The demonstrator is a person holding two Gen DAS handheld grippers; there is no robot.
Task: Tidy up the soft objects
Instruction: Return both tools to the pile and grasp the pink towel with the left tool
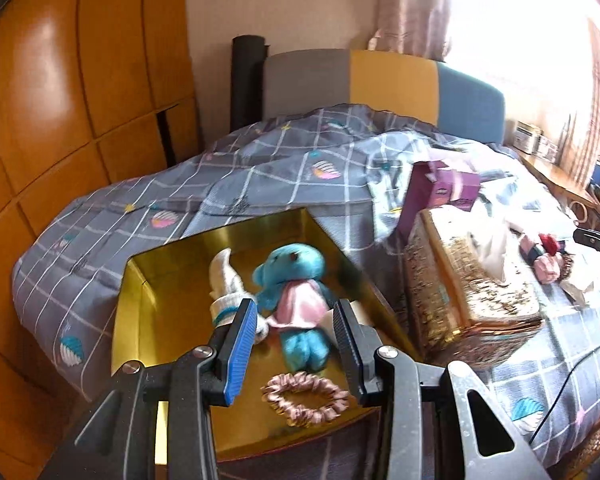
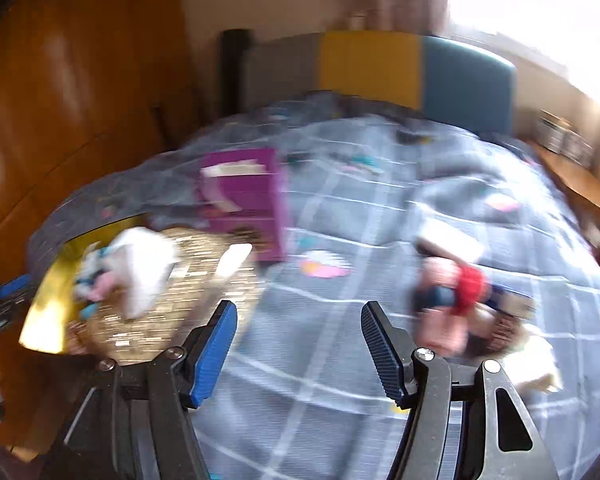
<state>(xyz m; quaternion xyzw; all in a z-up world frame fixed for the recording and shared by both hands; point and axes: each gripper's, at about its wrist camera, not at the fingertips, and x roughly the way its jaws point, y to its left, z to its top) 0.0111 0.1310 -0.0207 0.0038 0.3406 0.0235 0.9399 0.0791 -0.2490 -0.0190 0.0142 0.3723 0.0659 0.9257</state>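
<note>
- Gold tray (image 1: 140,280) sits on the bed (image 1: 140,208). Already in it: blue plush bear (image 1: 296,280), white sock (image 1: 226,280), pink scrunchie (image 1: 304,398).
- Left gripper (image 1: 296,334) hovers over the tray, jaws part-open, nothing between them; the bear and scrunchie lie below, apparently not touched.
- Right gripper (image 2: 298,338) is over bare quilt, jaws open and empty. Frame heavily motion-blurred.
- Still loose: small heap of soft items (image 2: 456,300) on the quilt, just ahead-right of the right gripper. Red, pink and dark blue pieces; can't tell what each one is. Same heap shows in the left view (image 1: 546,256), beyond the sequinned tissue box (image 1: 472,276).
- Purple box (image 1: 440,188) behind the tissue box – hard item, likely not part of the job.
- Estimate: roughly halfway. Three items binned, one heap left.
- Likely next: right gripper goes for the heap, one piece per trip.
</note>
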